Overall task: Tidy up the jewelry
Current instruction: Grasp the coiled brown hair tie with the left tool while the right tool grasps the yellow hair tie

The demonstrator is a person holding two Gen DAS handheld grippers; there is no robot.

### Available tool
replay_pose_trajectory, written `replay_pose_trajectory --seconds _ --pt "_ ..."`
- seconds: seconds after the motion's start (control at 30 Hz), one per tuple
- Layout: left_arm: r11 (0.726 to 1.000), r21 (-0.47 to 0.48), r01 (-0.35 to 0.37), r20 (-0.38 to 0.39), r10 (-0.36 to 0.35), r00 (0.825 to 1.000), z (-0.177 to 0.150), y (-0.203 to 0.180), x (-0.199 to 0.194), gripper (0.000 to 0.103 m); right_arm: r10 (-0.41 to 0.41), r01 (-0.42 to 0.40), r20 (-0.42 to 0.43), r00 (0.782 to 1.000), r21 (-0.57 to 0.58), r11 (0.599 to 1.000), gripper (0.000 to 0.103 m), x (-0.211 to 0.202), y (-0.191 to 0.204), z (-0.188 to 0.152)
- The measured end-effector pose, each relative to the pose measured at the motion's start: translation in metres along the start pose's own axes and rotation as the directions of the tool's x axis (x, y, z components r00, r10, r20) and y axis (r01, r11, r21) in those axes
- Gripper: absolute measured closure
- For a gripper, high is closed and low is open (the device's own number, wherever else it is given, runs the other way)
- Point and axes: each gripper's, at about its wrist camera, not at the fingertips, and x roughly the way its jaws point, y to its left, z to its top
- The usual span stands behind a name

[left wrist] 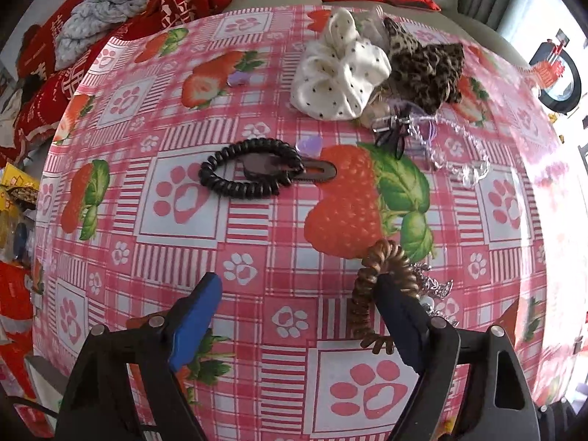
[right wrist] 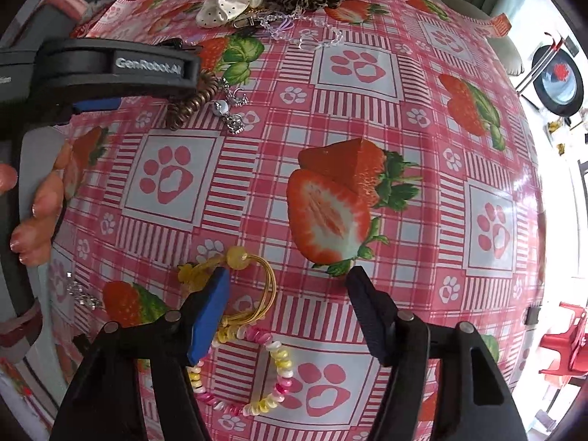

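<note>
A table (left wrist: pixel 257 242) is covered by a pink checked cloth printed with strawberries and paw prints. At its far edge a white dotted scrunchie (left wrist: pixel 340 81) is seen touching a leopard-print scrunchie (left wrist: pixel 426 73), with a clear bead chain (left wrist: pixel 463 154) trailing from the small pile just beside them. Near the middle, a black coil hair tie (left wrist: pixel 250 167) is laid over a dark hair clip (left wrist: pixel 294 171).

The left gripper (left wrist: pixel 297 294) is pointed steeply down with its jaws spread wide; a brown coil hair tie (left wrist: pixel 371 286) is seen against its right finger, not pinched, and silver earrings (right wrist: pixel 231 110) lie just beside that tie.

The right gripper (right wrist: pixel 286 279) is also held open, nothing being clamped. Below its left finger a yellow beaded cord (right wrist: pixel 253 279) is found, and nearer the camera a pastel coil bracelet (right wrist: pixel 275 367) lies flat on the cloth, touching the cord.
</note>
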Motion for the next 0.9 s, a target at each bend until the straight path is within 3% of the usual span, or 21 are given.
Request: replay_pose_trajectory --seconds 0.2,0.3,0.37,0.43,0.5,0.53,0.9 --pt "1.000 0.014 0.026 0.001 -0.026 1.000 0.001 -0.006 -0.003 0.030 -0.038 0.040 0.027 0.999 -0.070 0.997 0.044 0.003 0.023 -0.007" --pt "0.999 0.025 0.039 0.002 -0.039 0.999 -0.001 -0.012 -0.007 0.046 -0.027 0.030 0.031 0.999 -0.105 0.994 0.059 0.002 0.033 -0.009" --pt "0.998 0.029 0.052 0.005 -0.053 0.999 -0.002 -0.016 -0.010 0.071 -0.018 0.020 0.024 1.000 -0.100 0.995 0.064 0.003 0.037 -0.008" --pt "0.998 0.031 0.056 0.002 -0.056 0.998 -0.003 -0.018 -0.012 0.086 -0.008 0.010 0.020 1.000 -0.084 0.996 0.067 0.003 0.037 -0.007" --pt "0.997 0.017 0.081 -0.001 -0.081 0.997 -0.004 -0.016 -0.014 0.086 -0.011 0.013 0.024 1.000 -0.080 0.997 0.080 0.002 0.036 -0.007" --pt "0.995 0.007 0.096 -0.003 -0.096 0.995 -0.005 -0.013 -0.015 0.086 -0.005 0.007 0.025 1.000 -0.077 0.997 0.099 0.002 0.036 -0.006" --pt "0.991 0.006 0.134 0.043 -0.134 0.990 -0.024 0.000 -0.053 0.086 0.150 -0.155 0.067 0.986 0.083 0.984 0.101 -0.021 -0.013 -0.010"
